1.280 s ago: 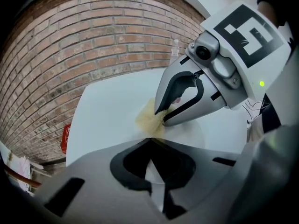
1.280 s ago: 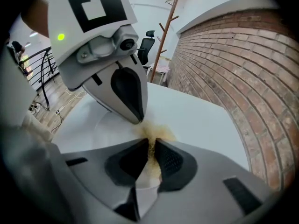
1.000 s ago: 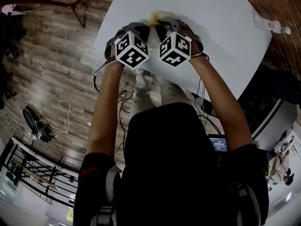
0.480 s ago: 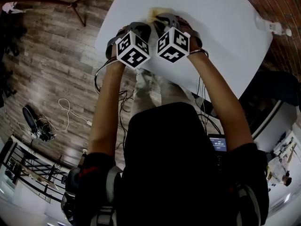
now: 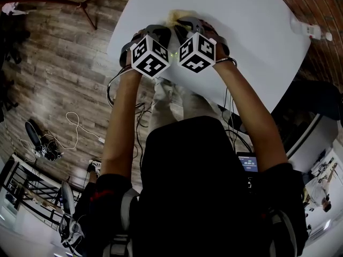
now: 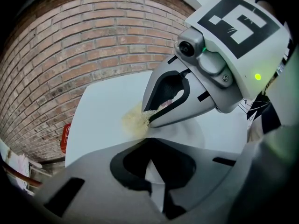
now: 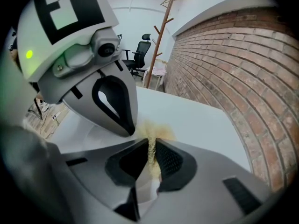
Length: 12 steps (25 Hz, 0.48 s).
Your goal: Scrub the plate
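Left gripper point(image 6: 152, 148): jaws closed on a thin white edge, the near rim of the plate point(image 6: 184, 133). Right gripper point(image 7: 152, 146): jaws closed on the scrubber point(image 7: 154, 127), a yellow fibrous pad whose frayed end sticks out past the jaw tips. In the left gripper view, the right gripper's jaws come in from the right, and the scrubber sits at their tips by the far left part of the plate. Whether the pad is pressed onto the plate or onto the counter point(image 7: 201, 118) just beside it cannot be determined. In the right gripper view, the left gripper's jaws come down just left of the scrubber, close to it. The plate is white, lies flat on the white counter near its front edge, and is largely covered by both grippers. In the head view it cannot be separated from the counter top. There only the scrubber point(image 5: 174, 17) shows, just beyond the two grippers, which are held side by side with their marker cubes nearly touching. A brick wall point(image 7: 233, 55) runs along the far side of the counter. A wooden coat stand point(image 7: 161, 31) and a chair point(image 7: 140, 50) stand beyond it. The floor point(image 5: 53, 79) is wood plank, with cables point(image 5: 75, 127) lying on it.
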{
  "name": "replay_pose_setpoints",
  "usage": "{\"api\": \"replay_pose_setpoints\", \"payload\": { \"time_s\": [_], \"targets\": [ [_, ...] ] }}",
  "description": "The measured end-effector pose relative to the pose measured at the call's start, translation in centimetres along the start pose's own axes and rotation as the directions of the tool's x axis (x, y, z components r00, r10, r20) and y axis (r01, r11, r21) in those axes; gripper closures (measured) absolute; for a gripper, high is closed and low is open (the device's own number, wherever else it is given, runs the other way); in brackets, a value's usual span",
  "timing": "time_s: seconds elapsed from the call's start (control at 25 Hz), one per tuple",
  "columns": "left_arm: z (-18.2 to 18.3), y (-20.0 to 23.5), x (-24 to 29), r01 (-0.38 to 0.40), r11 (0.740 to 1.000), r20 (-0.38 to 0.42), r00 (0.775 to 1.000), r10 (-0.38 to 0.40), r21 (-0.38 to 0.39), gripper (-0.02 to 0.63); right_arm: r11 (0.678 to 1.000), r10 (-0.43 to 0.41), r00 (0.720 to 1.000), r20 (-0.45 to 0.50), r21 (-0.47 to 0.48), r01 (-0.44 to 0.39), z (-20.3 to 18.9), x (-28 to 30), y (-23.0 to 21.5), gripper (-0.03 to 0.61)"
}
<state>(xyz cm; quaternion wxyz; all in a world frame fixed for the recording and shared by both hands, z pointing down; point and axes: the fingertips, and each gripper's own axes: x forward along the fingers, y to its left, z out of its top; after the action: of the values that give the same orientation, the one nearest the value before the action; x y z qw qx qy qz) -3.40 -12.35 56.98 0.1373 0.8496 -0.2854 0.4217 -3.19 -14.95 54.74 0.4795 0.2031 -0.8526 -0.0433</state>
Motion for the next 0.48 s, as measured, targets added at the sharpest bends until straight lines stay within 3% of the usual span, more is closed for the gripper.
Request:
{"api": "replay_pose_setpoints", "payload": {
  "time_s": [0.48],
  "targets": [
    [0.21, 0.10, -0.02, 0.001, 1.000, 0.010, 1.000, -0.001, -0.008, 0.595, 0.999, 0.017, 1.000, -0.004, 0.036, -0.017, -0.33, -0.50, 1.02, 0.522]
  ]
}}
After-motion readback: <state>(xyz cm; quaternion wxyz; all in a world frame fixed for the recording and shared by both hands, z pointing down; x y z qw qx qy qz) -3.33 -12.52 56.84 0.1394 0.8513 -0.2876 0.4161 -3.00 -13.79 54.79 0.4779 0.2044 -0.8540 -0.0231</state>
